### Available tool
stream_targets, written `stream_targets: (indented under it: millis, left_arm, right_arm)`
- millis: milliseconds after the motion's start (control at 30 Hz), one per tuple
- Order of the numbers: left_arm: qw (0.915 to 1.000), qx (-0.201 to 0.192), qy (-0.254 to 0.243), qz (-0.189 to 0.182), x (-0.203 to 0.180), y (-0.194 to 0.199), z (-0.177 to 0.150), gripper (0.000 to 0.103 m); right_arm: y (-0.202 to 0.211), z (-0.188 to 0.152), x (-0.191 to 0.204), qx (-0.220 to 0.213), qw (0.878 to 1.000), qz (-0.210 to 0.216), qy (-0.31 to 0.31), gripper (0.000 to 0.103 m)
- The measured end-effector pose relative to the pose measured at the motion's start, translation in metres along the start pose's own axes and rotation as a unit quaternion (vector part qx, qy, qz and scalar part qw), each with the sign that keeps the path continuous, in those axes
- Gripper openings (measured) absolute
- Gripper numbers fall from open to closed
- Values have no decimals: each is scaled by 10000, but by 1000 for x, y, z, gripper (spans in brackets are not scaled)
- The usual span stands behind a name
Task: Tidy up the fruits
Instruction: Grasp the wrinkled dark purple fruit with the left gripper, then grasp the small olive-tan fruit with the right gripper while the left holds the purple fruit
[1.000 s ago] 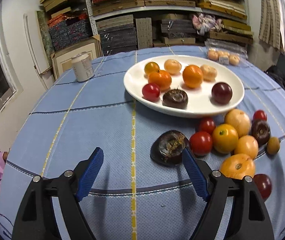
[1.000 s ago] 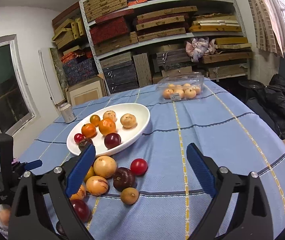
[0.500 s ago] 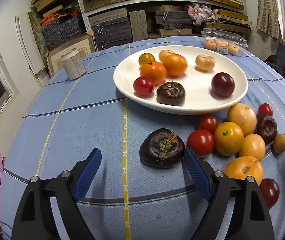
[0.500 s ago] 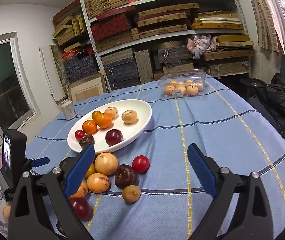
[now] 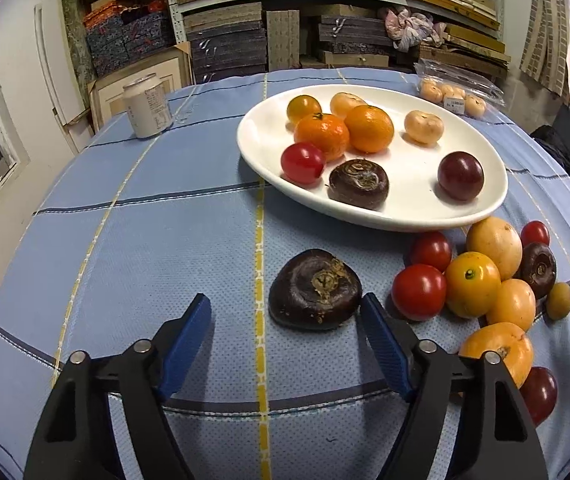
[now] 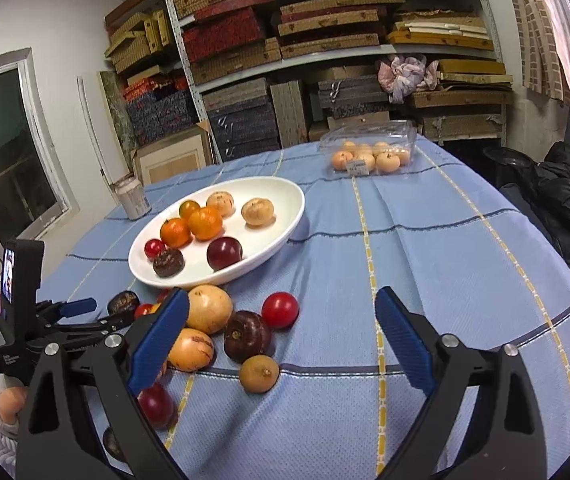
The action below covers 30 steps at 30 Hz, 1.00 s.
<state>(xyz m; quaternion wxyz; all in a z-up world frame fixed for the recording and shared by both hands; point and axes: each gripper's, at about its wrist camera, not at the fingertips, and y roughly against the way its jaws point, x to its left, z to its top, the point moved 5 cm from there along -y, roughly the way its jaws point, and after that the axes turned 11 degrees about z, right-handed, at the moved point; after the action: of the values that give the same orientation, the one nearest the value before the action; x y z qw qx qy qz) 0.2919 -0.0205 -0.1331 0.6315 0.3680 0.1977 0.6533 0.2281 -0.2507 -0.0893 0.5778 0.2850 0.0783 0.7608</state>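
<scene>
Presently: left gripper low over blue tablecloth, jaws apart and just been closing, dark fruit just ahead, near right pad, unpinched. Right gripper gaping, empty, above loose fruit pile toward near edge. White plate mid-table, holding oranges, tomatoes, dark fruits. Can at far left edge; clear fruit box at far edge.
</scene>
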Motion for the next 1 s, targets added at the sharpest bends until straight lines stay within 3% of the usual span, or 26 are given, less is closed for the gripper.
stream_targets:
  millis: [267, 367, 400, 433, 500, 567, 600, 1000]
  left_arm:
    - [9997, 155, 107, -156, -1, -10, 4, 75]
    - [9996, 140, 58, -242, -3, -9, 4, 65]
    - [9995, 126, 63, -270, -3, -8, 4, 56]
    - [9996, 103, 76, -263, -3, -7, 3, 48]
    - [9997, 92, 134, -208, -1, -6, 2, 48]
    - [9993, 36, 257, -255, 4, -2, 2, 48]
    - [9992, 1, 296, -257, 5, 0, 2, 48]
    - [9993, -49, 262, -266, 3, 7, -2, 48]
  right_arm:
    - [-7, -6, 1, 199, 9998, -20, 81, 92]
    - [-8, -10, 2, 346, 9993, 12, 164, 92]
    - [-7, -12, 3, 382, 9991, 21, 186, 92]
    - [-6, -16, 4, 467, 9986, 46, 224, 88]
    - [-6, -26, 6, 686, 9972, 111, 293, 75]
    - [-10, -37, 8, 990, 9943, 187, 358, 55]
    - [-13, -38, 9, 1053, 9935, 201, 375, 52]
    - [-38, -45, 22, 1475, 9868, 226, 635, 50]
